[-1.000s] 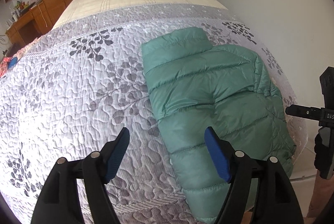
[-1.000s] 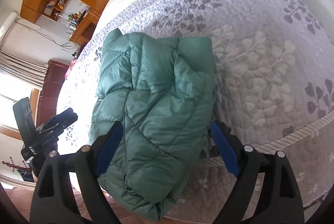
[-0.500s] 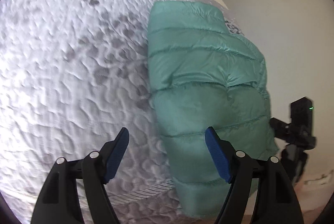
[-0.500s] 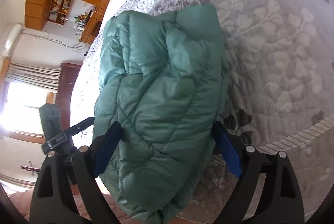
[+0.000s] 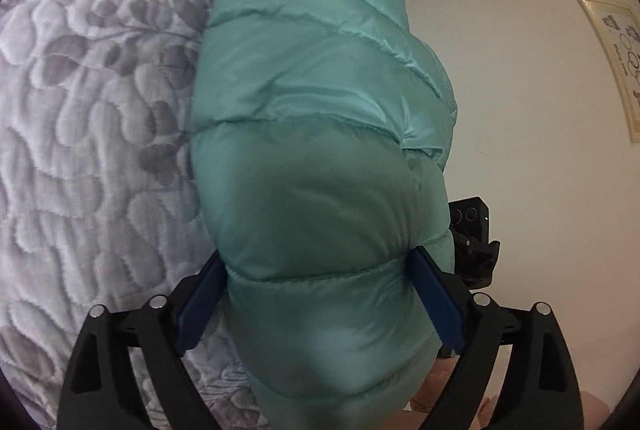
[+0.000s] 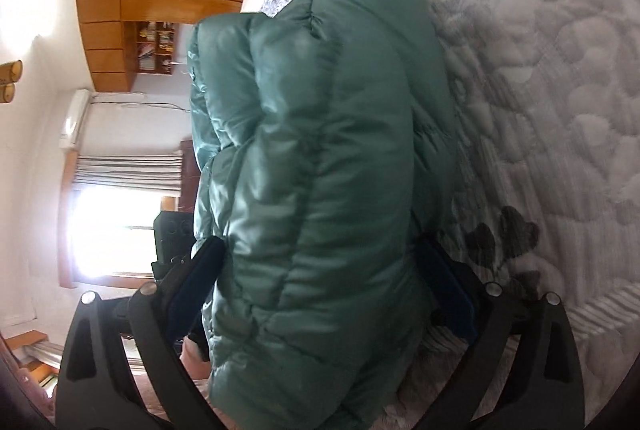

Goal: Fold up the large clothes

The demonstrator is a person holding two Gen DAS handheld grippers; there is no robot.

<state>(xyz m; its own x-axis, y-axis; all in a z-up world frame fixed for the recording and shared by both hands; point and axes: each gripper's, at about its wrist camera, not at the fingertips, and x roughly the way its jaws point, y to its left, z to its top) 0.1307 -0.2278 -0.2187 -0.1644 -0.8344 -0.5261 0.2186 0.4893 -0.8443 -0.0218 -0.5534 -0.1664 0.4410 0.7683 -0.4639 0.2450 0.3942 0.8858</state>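
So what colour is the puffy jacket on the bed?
Teal green, with quilted horizontal stitching; the jacket shows best in the left wrist view.

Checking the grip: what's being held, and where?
Nothing clamped yet: left gripper and right gripper, jaws opening, straddle the near end of the jacket.

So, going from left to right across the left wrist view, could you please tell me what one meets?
Quilted bedspread → green puffer jacket → right gripper peeking from behind the jacket → white wall → framed picture.
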